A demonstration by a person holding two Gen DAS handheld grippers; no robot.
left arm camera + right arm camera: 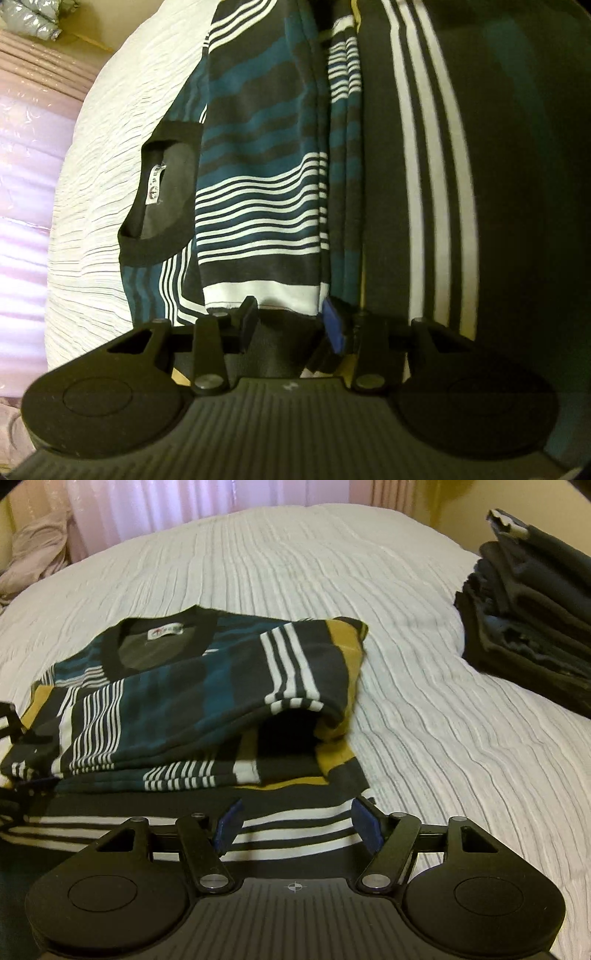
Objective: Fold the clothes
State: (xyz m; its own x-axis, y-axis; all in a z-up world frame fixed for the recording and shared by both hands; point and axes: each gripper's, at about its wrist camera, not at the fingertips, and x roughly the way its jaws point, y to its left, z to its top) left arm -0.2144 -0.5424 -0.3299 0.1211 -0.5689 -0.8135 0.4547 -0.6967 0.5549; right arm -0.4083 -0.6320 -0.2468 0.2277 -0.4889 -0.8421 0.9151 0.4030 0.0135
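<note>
The striped shirt [192,698] lies partly folded on the bed [424,709], its black collar and label turned up and one sleeve doubled over the body, while its near hem runs beneath and between the jaws of the right gripper [295,825]. Those jaws stand well apart, blue pads on either side of the white hem stripes and pressing on nothing. In the left wrist view the left gripper [291,317] has its jaws drawn closer, with cloth of the shirt [258,177] lying in the gap just ahead of them; whether the pads actually pinch that cloth I cannot tell, since the fabric edge hides the tips (the blue pad shows only on the right-hand jaw). To the right of the left jaws the picture falls into dark, blurred fabric with three white stripes, hard to make out. Beyond and right of the right jaws a stack of dark folded clothes [532,627] is cut off by the frame edge. A pink curtain [155,506] hangs behind the bed.
</note>
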